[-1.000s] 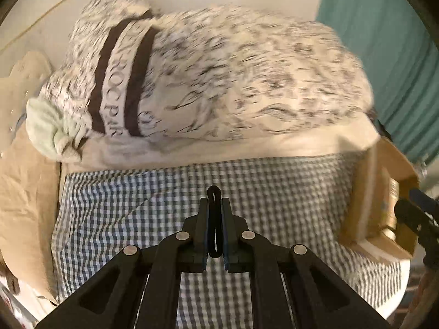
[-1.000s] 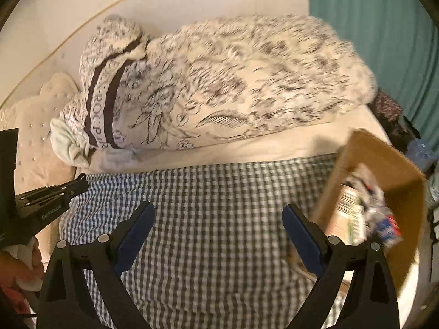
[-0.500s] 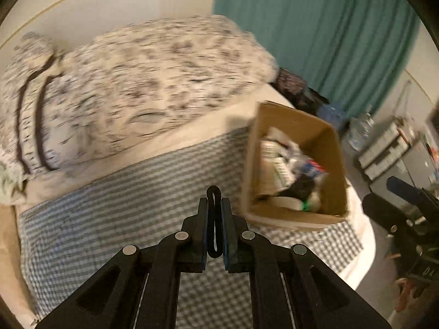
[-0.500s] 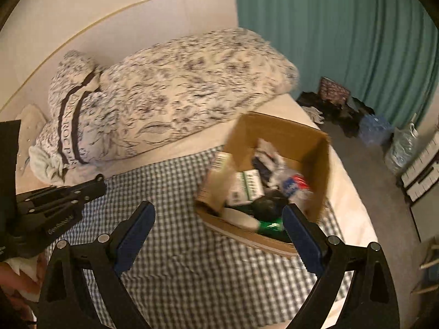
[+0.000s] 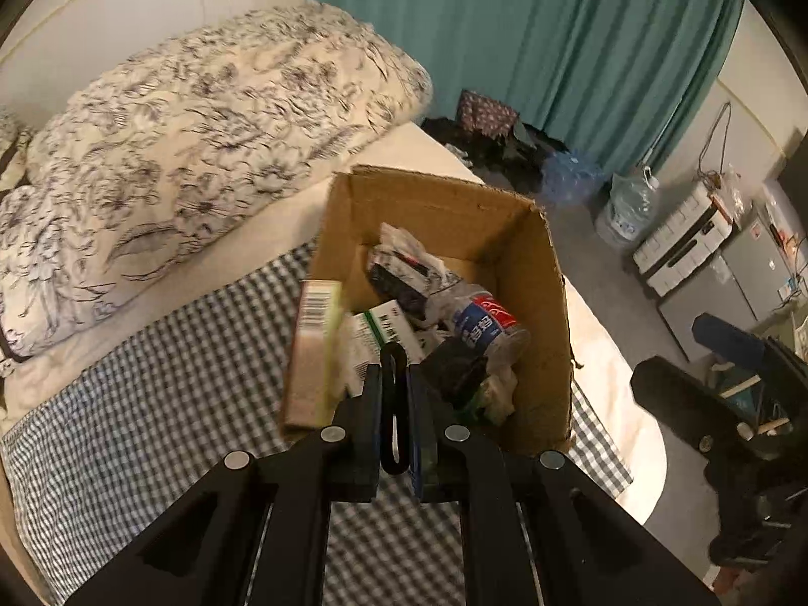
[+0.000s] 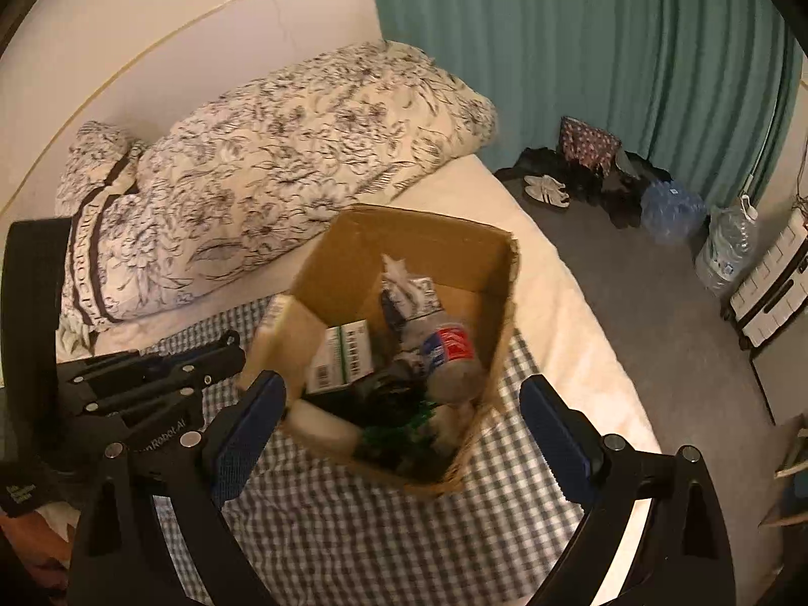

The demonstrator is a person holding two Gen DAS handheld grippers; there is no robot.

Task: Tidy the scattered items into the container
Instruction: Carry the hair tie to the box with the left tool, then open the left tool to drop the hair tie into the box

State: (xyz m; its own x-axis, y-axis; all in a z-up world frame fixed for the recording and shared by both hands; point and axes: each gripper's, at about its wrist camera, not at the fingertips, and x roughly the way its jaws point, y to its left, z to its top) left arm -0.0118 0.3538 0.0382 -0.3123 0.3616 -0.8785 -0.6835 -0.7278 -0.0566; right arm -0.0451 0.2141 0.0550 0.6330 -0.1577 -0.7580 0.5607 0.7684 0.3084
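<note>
Cardboard box (image 5: 535, 303) sits on the checked cloth (image 5: 166, 394) on the bed, open top up and crammed with cartons and a bottle (image 5: 485, 325), straight ahead of and below both tools. Left gripper (image 5: 394, 379) is clamped together on a black loop (image 5: 393, 404) nearly over the box's near edge, the closer of the two. Right gripper (image 6: 404, 406) stands wide apart and empty, flanking the box; floral duvet (image 6: 283, 161) behind, teal curtain (image 6: 581, 50) beyond.

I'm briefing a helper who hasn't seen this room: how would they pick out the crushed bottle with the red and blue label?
Find the bed's checked cloth, where an open cardboard box sits. Inside, the crushed bottle lies on the pile by the box's right-hand wall. Its red and blue label sets it apart from the green and white cartons to its left.
</note>
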